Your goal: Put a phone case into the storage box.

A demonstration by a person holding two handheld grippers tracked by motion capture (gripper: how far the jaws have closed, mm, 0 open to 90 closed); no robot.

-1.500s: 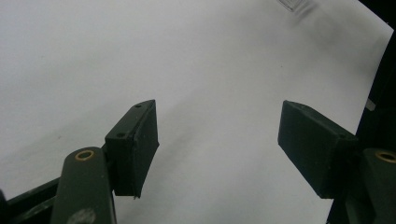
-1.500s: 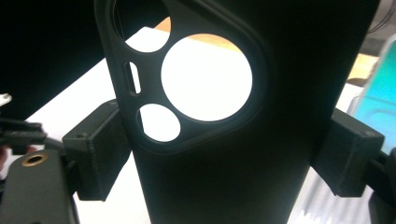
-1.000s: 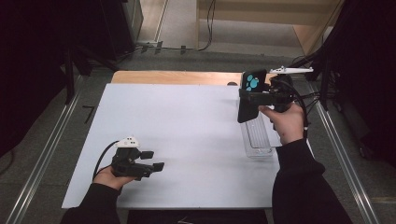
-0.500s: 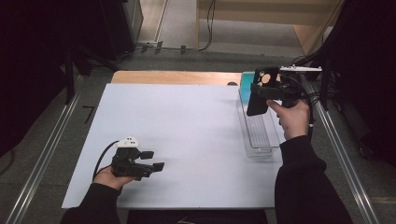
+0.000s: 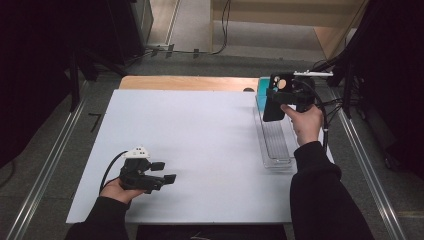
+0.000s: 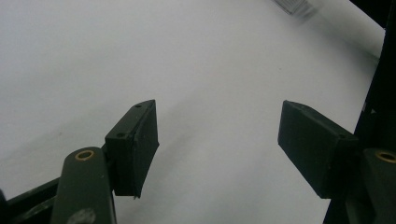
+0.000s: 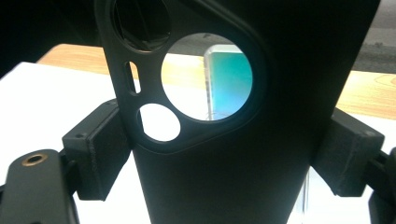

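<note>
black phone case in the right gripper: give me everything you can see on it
The black phone case looks like matte, thin plastic or rubber, empty, with a camera cut-out of round holes and a slot that you can see through. It is held upright, clamped on both side edges by the right gripper, lifted above the far end of the clear tray at the table's right edge. Nothing else touches it.

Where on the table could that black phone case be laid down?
The white sheet is bare between the left claw and the clear tray. The far right is crowded: tray, teal item, and right claw gripping the phone case.
</note>
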